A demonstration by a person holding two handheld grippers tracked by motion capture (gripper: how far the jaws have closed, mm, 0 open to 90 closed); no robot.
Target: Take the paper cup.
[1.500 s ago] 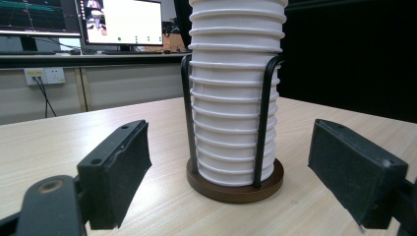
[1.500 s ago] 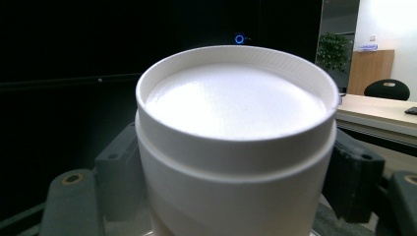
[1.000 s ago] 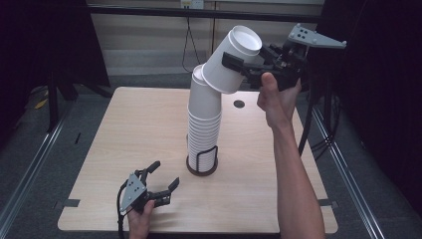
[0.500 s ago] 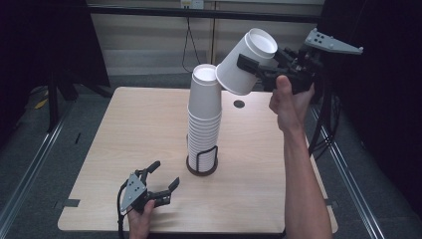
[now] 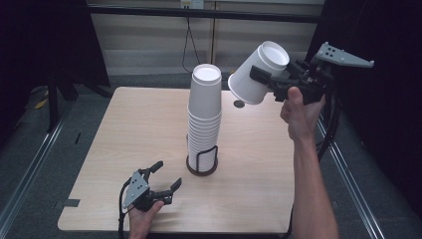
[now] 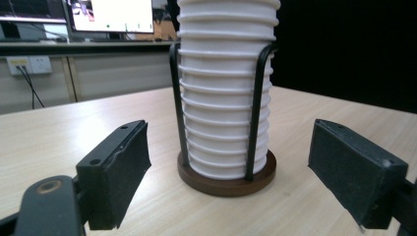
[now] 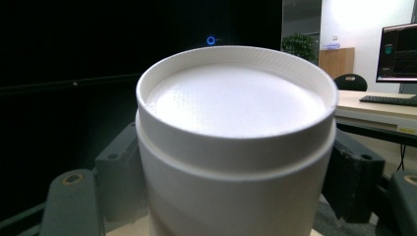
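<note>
The high view looks forward and down on the pale wooden worktop point(image 5: 149, 129). The left gripper view sits low on it, close to the tall stack of white ribbed paper cups point(image 6: 223, 98), which both share. The right gripper view faces 1 white paper cup point(image 7: 236, 142) at very close range.

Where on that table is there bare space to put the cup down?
The table is bare left of the stack of cups, and right of it below the held cup. The near edge is tighter around the left gripper.

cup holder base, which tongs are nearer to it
Left. The left tongs sit low on the table just beside the cup holder base, jaws apart and empty. The right tongs are up in the air gripping a paper cup.
</note>
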